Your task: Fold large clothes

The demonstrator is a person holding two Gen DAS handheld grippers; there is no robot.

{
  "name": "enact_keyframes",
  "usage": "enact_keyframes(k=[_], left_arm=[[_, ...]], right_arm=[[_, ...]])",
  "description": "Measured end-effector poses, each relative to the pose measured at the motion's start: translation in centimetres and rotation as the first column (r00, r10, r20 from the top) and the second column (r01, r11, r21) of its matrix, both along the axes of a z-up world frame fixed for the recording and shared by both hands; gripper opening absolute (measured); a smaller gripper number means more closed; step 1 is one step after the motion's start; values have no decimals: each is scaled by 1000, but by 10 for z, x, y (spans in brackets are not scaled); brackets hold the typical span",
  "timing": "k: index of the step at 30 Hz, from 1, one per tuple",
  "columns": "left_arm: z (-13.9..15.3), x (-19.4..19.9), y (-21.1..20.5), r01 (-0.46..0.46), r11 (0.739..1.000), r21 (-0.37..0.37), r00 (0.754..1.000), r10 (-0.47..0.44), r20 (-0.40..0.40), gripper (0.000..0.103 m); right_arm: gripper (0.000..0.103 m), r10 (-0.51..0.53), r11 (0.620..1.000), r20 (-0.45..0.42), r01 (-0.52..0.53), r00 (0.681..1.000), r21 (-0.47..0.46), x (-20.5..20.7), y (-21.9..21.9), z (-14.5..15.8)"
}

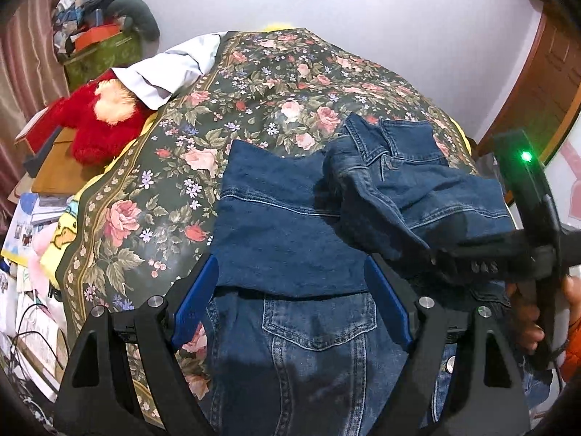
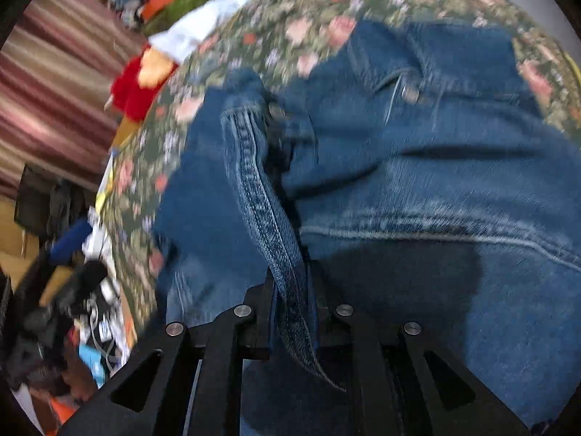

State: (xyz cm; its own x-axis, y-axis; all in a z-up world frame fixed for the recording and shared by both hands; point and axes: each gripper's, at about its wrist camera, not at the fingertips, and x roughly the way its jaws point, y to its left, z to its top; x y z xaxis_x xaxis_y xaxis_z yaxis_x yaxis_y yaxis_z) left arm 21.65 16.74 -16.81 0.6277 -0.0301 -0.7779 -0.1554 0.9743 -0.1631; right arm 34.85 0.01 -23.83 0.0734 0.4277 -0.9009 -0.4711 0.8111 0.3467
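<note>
1. Two grippers work over one denim jacket (image 1: 290, 232), which lies on a bed under a dark floral bedspread (image 1: 174, 167).
2. Far left, beside the bed, sits a red plush toy (image 1: 98, 123), with a green box (image 1: 101, 54) heaped with clutter behind it against a pinkish curtain (image 1: 25, 58).
3. A pale cloth (image 1: 170, 69), perhaps a pillow, pokes out at the bedspread's upper left edge.
4. Nearer me, the left gripper (image 1: 290, 290) hovers above the jacket's lower part, its blue pads (image 1: 196, 301) standing wide apart with a folded denim panel and a chest pocket (image 1: 317, 321) between them; the pads do not press on the cloth.
5. Further right, the collar (image 1: 385, 138) end of the jacket lies bunched toward the bed's right side.
6. At the right, the right gripper (image 2: 292, 323) is clamped tight on a stitched denim edge (image 2: 261, 210) of the jacket, lifting a fold over the rest.
7. A hand (image 1: 533, 323) grips that tool's handle at the far right; the right wrist view is blurred.
</note>
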Motion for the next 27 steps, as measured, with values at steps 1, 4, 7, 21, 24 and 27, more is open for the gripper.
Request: enact_keyframes(k=[1, 4, 7, 21, 24, 27], left_arm=[[-1, 1, -1, 1, 1000, -8, 1000, -1, -3, 82], [-4, 8, -4, 15, 999, -40, 1000, -15, -17, 82], [-6, 19, -10, 28, 996, -79, 999, -31, -35, 82], [-42, 92, -20, -61, 963, -263, 985, 15, -174, 82], [-54, 108, -13, -108, 935, -337, 977, 37, -210, 82], [-61, 129, -14, -116, 935, -335, 973, 39, -229, 82]], right_arm=[[10, 5, 1000, 6, -5, 1000, -1, -4, -2, 3], [10, 29, 1000, 48, -30, 998, 9, -12, -14, 22], [10, 44, 999, 121, -47, 992, 25, -20, -28, 48], [10, -141, 971, 428, 209, 893, -117, -17, -170, 85], [10, -197, 944, 429, 288, 882, -159, -9, -206, 71], [10, -241, 927, 377, 327, 894, -182, -1, -231, 47]])
